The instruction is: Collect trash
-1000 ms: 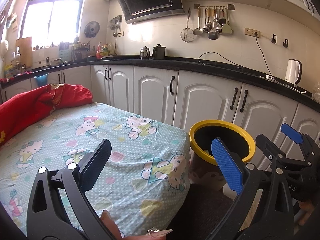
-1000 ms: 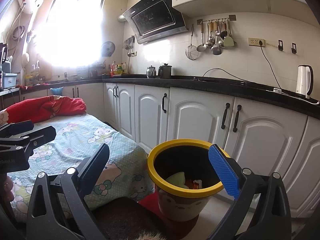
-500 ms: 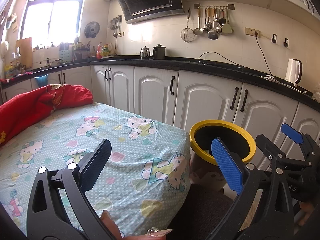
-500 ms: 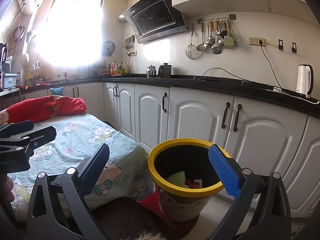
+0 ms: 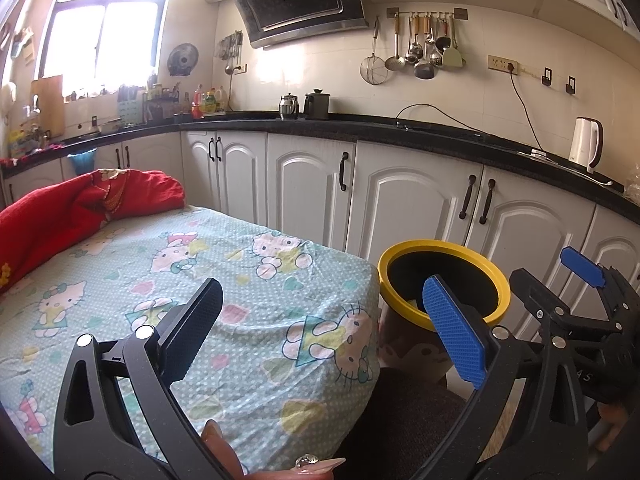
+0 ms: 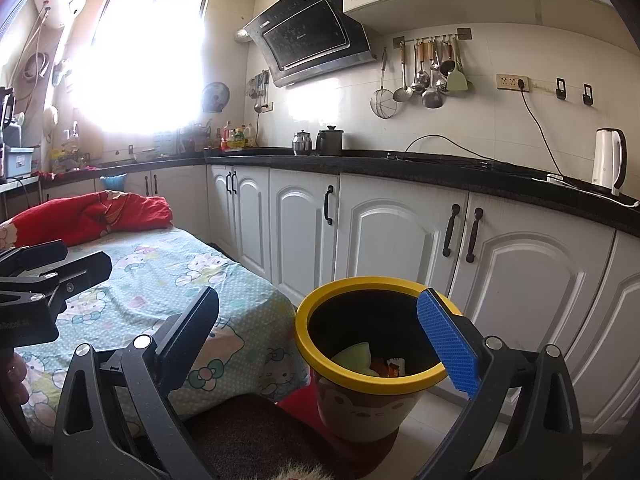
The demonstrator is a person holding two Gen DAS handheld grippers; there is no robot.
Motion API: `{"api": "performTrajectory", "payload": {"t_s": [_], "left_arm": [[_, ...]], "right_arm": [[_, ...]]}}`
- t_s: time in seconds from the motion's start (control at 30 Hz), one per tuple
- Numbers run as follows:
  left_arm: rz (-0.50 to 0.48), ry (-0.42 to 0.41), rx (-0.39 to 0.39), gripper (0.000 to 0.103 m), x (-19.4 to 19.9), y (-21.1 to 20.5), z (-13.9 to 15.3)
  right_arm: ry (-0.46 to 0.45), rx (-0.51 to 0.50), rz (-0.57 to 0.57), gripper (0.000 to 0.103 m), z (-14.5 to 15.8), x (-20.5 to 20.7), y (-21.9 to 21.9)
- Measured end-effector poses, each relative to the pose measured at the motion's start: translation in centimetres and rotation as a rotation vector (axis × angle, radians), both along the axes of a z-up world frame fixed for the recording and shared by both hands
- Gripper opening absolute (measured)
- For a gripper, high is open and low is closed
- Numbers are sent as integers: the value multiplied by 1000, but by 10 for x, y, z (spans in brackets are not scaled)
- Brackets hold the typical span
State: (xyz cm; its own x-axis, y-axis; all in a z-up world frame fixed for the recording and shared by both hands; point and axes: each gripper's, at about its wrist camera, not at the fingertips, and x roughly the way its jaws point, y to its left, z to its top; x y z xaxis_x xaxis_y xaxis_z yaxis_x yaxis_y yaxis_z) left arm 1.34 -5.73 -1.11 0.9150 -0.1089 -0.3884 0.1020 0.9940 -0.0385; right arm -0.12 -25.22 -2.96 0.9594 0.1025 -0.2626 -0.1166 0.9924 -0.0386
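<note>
Both the left gripper (image 5: 324, 330) and right gripper (image 6: 320, 334) are spread, holding nothing; trash (image 6: 374, 362) lies inside the yellow-rimmed bin (image 6: 360, 284) beside the cloth-covered table (image 5: 120, 280), partly hidden by the rim.

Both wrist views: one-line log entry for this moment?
left claw: open, empty, over table | right claw: open, empty, near bin | bin: trash inside | table: no trash visible

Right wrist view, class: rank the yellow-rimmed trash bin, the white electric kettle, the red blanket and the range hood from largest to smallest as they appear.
1. Yellow-rimmed trash bin, though it stands nearest the camera
2. Red blanket and range hood: too alike to rank
3. White electric kettle, smallest and farther off
</note>
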Motion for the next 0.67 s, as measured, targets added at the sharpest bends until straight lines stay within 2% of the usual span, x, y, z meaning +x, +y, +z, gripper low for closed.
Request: {"api": "performTrajectory", "payload": {"t_s": [0.13,0.3,0.37,0.43,0.5,0.57,0.67], "left_arm": [[-7,20,-17,92,2,1,-3],[-7,22,7,92,1,-2,-3],[-8,45,-27,92,1,6,-1],[28,82,-69,92,-2,24,1],[86,114,-105,92,-6,53,5],[203,135,-98,92,-16,98,10],[497,162,-52,92,-42,195,13]], "right_arm": [[2,0,0,97,0,0,0],[11,7,5,97,0,2,2],[20,10,14,97,3,6,5],[29,18,71,97,10,11,18],[48,9,142,97,16,17,49],[100,8,247,97,21,26,96],[234,6,452,97,20,34,193]]}}
